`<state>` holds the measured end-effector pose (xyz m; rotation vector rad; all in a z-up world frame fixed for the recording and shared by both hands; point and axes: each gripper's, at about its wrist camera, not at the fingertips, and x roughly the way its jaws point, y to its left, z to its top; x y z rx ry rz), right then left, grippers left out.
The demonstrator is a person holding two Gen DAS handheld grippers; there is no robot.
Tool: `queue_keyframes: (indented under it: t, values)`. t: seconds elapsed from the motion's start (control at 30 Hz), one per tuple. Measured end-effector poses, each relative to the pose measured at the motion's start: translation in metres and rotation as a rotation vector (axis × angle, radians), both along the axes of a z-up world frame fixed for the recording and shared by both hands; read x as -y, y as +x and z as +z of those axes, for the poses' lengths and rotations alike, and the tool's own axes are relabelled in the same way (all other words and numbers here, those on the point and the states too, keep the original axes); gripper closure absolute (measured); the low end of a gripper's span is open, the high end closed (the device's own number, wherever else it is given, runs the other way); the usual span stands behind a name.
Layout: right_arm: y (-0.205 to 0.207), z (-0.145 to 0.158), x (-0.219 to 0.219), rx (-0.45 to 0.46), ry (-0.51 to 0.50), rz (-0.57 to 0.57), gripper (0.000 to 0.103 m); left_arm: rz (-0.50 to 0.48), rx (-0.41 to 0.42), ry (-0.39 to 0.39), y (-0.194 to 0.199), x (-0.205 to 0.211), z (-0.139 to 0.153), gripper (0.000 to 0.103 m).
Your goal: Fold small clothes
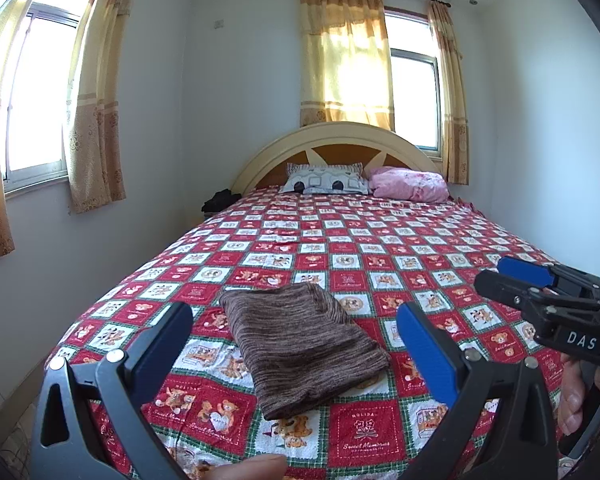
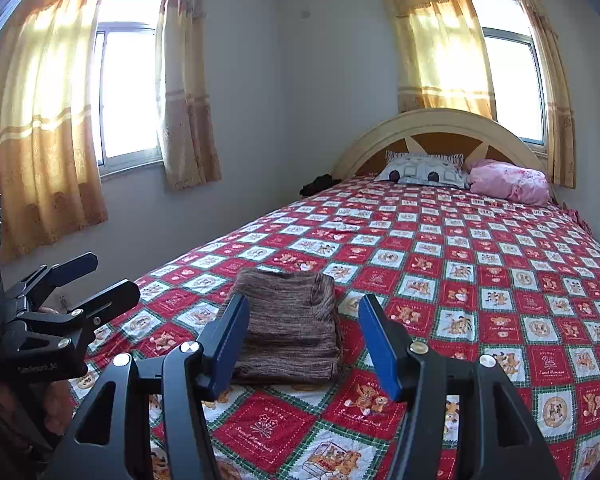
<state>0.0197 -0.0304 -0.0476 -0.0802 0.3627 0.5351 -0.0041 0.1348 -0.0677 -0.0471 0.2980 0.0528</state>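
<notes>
**Folded brown knit garment ahead of both tools, nothing gripped**

Left gripper (image 1: pixel 294 344) spread wide, nothing between the blue pads (image 1: pixel 428 350); right gripper (image 2: pixel 304 338) likewise released and holding nothing; both raised off the bed, apart from the cloth.

Brown knit garment (image 1: pixel 300 344) lying as a compact folded rectangle on the red teddy-bear bedspread (image 1: pixel 380 248), straight ahead of the left gripper and framed between its fingers; straight ahead of the right gripper too, slightly toward its left finger; right gripper visible off to the right of the left tool, left gripper off to the left of the right one. Judged close to finished, since the bundle already looks squared up.

Risks from here, as judgement only: soft knit layers likely to slide, so a pinch catching just the top layer could peel the fold open; a low approach could snag the bedspread together with the garment and drag both; closing on one corner alone could twist the rectangle askew; pressing at the near edge of the mattress could push the bundle toward the drop.

Counts: one garment; two grippers; two pillows beyond the tools at the headboard (image 1: pixel 340 136), one patterned grey-white (image 1: pixel 324 180), one pink (image 1: pixel 410 184); two curtained windows; one small dark heap beside the bed, too indistinct to name
</notes>
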Motion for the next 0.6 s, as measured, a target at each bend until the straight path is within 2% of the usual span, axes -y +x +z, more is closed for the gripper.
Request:
queue_keyframes:
  t: [0.47, 0.6]
  values:
    - [-0.001, 0.0, -0.003, 0.001, -0.01, 0.018, 0.045, 0.041, 0.007, -0.047, 0.001, -0.021, 0.0, 0.0]
    - [0.001, -0.002, -0.002, -0.01, -0.013, 0.017, 0.045, 0.044, 0.008, -0.023, 0.002, -0.019, -0.002, 0.0]
